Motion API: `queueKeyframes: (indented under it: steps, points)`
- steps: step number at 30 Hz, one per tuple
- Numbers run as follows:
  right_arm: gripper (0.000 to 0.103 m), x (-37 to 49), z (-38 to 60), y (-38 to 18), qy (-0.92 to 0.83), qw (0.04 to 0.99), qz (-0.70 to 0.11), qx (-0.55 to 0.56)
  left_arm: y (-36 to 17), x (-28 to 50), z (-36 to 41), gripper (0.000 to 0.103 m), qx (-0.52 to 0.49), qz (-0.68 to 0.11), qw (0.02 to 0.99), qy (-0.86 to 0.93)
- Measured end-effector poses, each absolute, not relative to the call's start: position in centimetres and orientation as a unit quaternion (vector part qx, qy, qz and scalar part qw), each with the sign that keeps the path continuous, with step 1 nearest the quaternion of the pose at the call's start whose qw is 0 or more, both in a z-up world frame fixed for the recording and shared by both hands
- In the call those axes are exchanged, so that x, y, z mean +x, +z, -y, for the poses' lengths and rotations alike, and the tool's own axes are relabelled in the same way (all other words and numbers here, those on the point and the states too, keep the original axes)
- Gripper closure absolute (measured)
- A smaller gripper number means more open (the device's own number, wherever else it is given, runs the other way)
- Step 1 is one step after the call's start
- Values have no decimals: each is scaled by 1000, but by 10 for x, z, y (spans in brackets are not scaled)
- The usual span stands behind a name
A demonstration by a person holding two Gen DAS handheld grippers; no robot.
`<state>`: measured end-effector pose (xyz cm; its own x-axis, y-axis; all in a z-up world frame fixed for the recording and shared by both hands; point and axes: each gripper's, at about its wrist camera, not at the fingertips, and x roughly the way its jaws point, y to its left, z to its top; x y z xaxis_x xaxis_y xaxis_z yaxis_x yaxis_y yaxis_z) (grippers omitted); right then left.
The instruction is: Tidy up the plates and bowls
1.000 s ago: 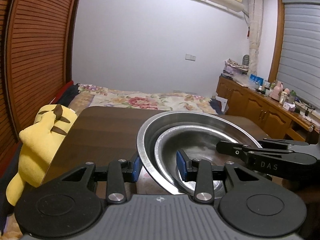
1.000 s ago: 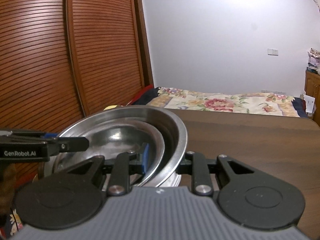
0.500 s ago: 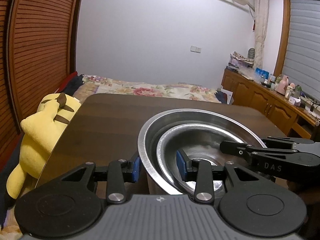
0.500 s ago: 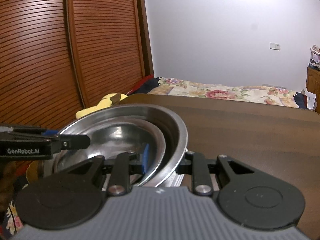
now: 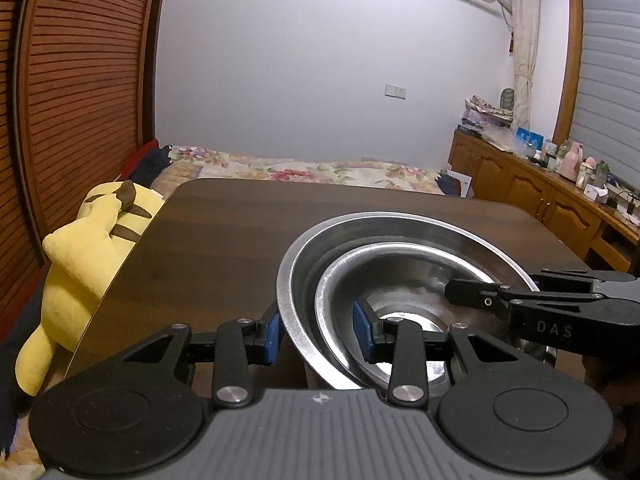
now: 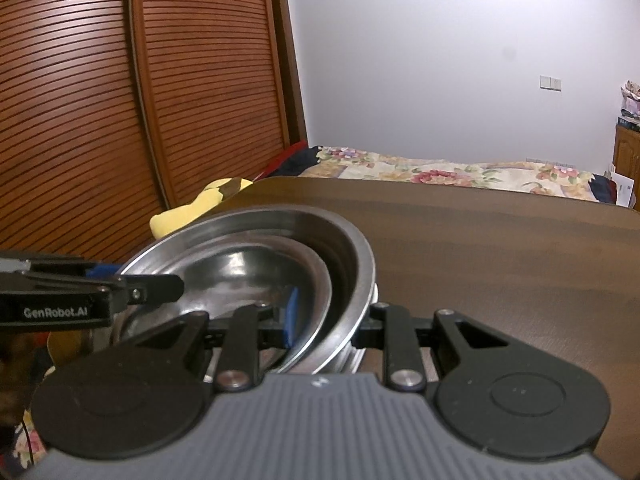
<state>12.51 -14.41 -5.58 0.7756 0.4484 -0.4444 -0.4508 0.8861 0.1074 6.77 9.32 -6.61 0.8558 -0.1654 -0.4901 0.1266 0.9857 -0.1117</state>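
Observation:
Two nested steel bowls, a large outer bowl (image 5: 404, 226) and a smaller inner bowl (image 5: 404, 272), are held between my two grippers above the dark wooden table (image 5: 240, 232). My left gripper (image 5: 318, 334) is shut on the stack's near-left rims, one blue pad outside, one inside. My right gripper (image 6: 328, 318) is shut on the opposite rims of the stack (image 6: 256, 236); its right pad is hidden behind the rim. Each gripper shows in the other's view: the right one in the left wrist view (image 5: 532, 304), the left one in the right wrist view (image 6: 88, 296).
A yellow plush toy (image 5: 80, 260) lies off the table's left edge. Beyond the table are a bed with a floral cover (image 5: 304, 170), a slatted wooden wardrobe (image 6: 120, 100) at left, and a wooden cabinet (image 5: 540, 196) with bottles at right.
Both grippers and the nested bowls have come down and tilted forward together; more of the tabletop now shows ahead. The grips on the rims have not changed.

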Motion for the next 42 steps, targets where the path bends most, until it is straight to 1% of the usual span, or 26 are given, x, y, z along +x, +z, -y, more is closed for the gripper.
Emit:
queueKeyframes:
  steps: [12, 13, 15, 23, 24, 26, 31, 33, 35, 36, 37, 38, 39, 40, 41, 42]
  points:
    - [74, 126, 145, -59, 245, 939, -241, 6, -65, 66, -90, 67, -36, -260, 962, -71]
    - [72, 126, 144, -59, 246, 938, -243, 6, -65, 66, -90, 67, -36, -260, 962, -70]
    - [62, 127, 144, -59, 249, 937, -245, 7, -66, 67, -90, 67, -37, -262, 962, -72]
    - [61, 129, 142, -55, 245, 936, -253, 1, -68, 70, -91, 70, -38, -266, 961, -67]
    - [53, 129, 143, -55, 236, 938, -255, 0, -68, 71, -91, 70, -39, -266, 961, -67]
    - [41, 128, 143, -51, 218, 945, -244, -1, -68, 70, -89, 72, -38, -266, 961, -65]
    - [41, 126, 146, -45, 218, 948, -233, 2, -65, 70, -90, 71, -40, -261, 962, -64]
    - [41, 123, 147, -42, 217, 949, -228, 4, -62, 69, -90, 66, -40, -258, 963, -64]
    - [41, 120, 151, -38, 214, 951, -224, 8, -58, 68, -91, 53, -37, -252, 965, -61]
    - [40, 119, 153, -36, 213, 952, -222, 9, -55, 67, -91, 49, -35, -247, 967, -58]
    - [39, 117, 155, -34, 209, 953, -218, 9, -52, 66, -92, 42, -34, -243, 968, -56]
    - [35, 116, 157, -31, 206, 955, -213, 10, -49, 65, -92, 36, -32, -238, 969, -54]
    - [28, 114, 160, -28, 203, 957, -207, 10, -45, 64, -91, 32, -30, -232, 971, -51]
    - [25, 113, 162, -26, 201, 959, -202, 10, -42, 63, -90, 27, -28, -227, 972, -50]
    - [18, 111, 164, -23, 198, 961, -195, 9, -39, 61, -89, 23, -25, -221, 974, -49]
    - [14, 110, 167, -21, 194, 963, -188, 8, -35, 59, -87, 21, -22, -215, 975, -51]
